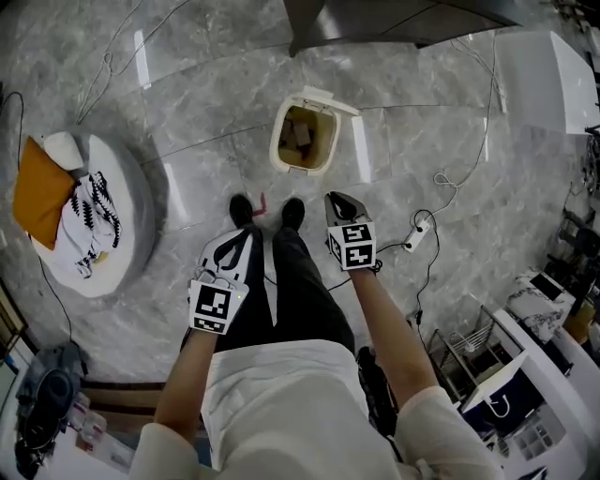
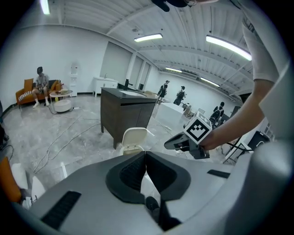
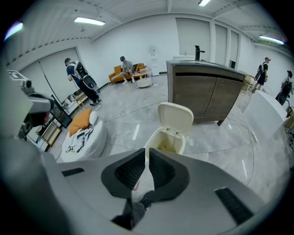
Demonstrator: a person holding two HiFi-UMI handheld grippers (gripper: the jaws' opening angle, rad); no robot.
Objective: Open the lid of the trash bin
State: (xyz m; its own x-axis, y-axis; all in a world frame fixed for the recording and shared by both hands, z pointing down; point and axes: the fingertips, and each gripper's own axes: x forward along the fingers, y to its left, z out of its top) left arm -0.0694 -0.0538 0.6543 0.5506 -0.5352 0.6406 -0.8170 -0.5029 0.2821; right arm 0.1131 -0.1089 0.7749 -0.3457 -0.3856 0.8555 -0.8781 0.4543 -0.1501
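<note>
A cream trash bin [image 1: 305, 139] stands on the marble floor just ahead of the person's feet, its lid [image 1: 328, 99] tipped up at the back and its inside showing some rubbish. In the right gripper view the bin [image 3: 166, 140] sits straight beyond the jaws with its lid [image 3: 176, 117] upright. My left gripper [image 1: 244, 234] hangs over the left leg, shut with nothing in it. My right gripper [image 1: 339, 200] is held right of the feet, short of the bin, also shut on nothing. In the left gripper view the lid [image 2: 134, 137] and the right gripper [image 2: 177, 143] are visible.
A round white pouf [image 1: 131, 220] with an orange cushion [image 1: 39, 192] and a patterned cloth lies at the left. A dark counter [image 1: 394, 19] stands behind the bin. Cables and a power strip [image 1: 417, 234] trail at the right, near shelves [image 1: 525, 375]. A small red item [image 1: 262, 203] lies by the feet.
</note>
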